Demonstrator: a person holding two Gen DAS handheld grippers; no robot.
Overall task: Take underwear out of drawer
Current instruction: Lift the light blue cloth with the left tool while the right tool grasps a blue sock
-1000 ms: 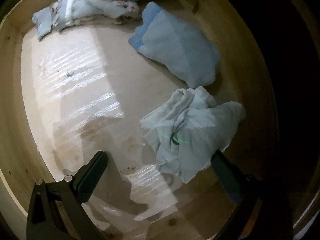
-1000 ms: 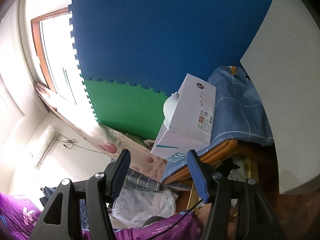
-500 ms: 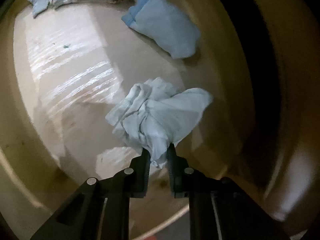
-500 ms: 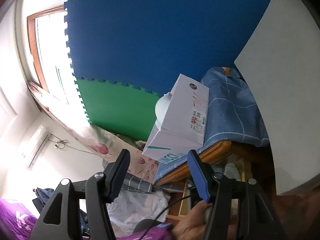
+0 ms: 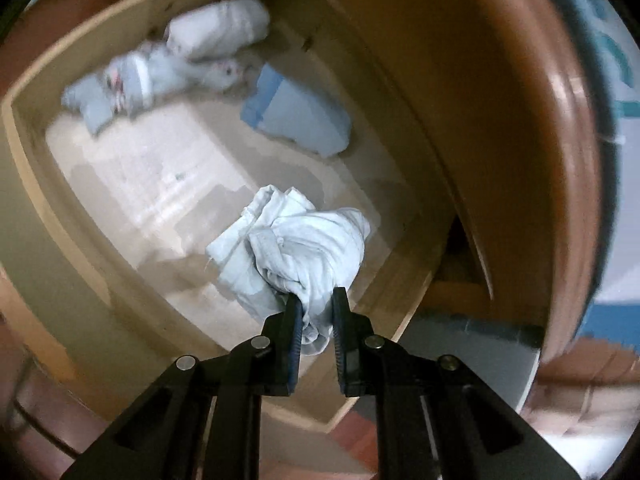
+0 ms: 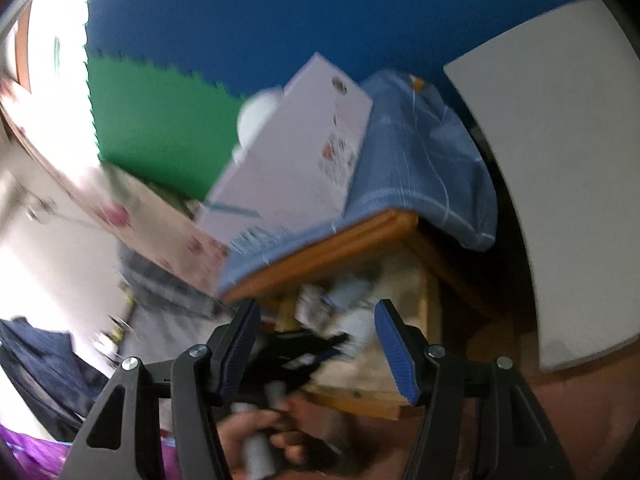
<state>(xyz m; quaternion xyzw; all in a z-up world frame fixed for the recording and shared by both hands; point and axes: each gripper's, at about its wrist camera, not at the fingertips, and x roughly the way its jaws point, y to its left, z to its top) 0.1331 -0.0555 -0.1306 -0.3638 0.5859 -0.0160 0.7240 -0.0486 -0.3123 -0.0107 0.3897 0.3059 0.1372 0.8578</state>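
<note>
My left gripper (image 5: 315,312) is shut on a crumpled pale blue-white piece of underwear (image 5: 296,248) and holds it lifted above the floor of the open wooden drawer (image 5: 48,216). Other folded garments lie at the drawer's far end: a light blue one (image 5: 300,120), a patterned one (image 5: 132,84) and a white roll (image 5: 218,30). My right gripper (image 6: 318,332) is open and empty, pointing out into the room, away from the drawer.
The brown cabinet front (image 5: 500,120) curves along the drawer's right side. In the right wrist view a white box (image 6: 296,152) sits on a blue cloth over a wooden table (image 6: 340,236). Blue and green foam mats cover the wall (image 6: 280,12). A hand (image 6: 260,444) shows below.
My left gripper closed on the underwear and pulled it up and back, so the whole drawer now shows. My right gripper stayed open and swung a little toward the table.
</note>
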